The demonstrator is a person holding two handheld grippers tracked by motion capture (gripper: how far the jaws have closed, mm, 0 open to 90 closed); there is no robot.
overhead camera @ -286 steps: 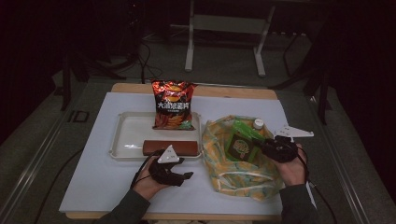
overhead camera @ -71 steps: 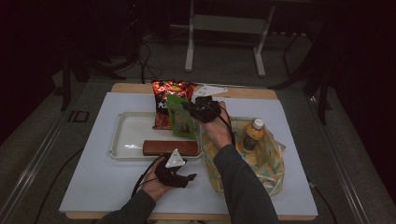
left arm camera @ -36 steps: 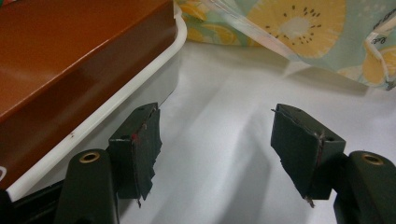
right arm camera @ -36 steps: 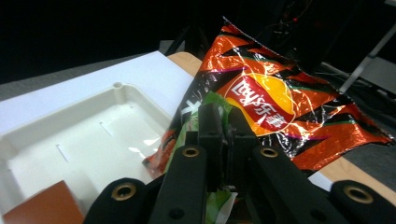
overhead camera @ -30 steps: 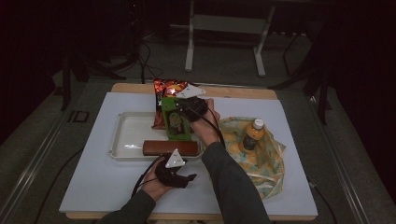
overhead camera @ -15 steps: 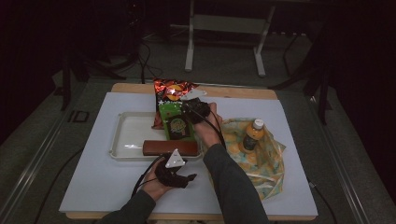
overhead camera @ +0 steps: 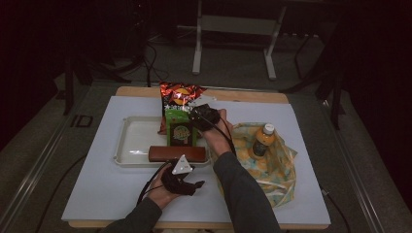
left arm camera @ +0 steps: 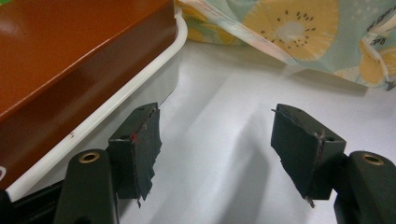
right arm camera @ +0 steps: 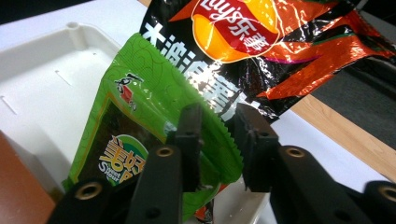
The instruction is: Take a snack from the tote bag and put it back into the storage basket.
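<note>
Green snack pouch being set into the white tray

From above, the green snack pouch (overhead camera: 180, 130) stands in the white tray (overhead camera: 130, 144) against the red chip bag (overhead camera: 180, 95), behind the brown box (overhead camera: 177, 153). The right gripper (right arm camera: 218, 135) view shows its jaws, which have just been opening, parted around the pouch's serrated edge. The left gripper (left arm camera: 215, 149) view shows wide-open, empty jaws over the white table (left arm camera: 224, 121) beside the tray rim.
</note>
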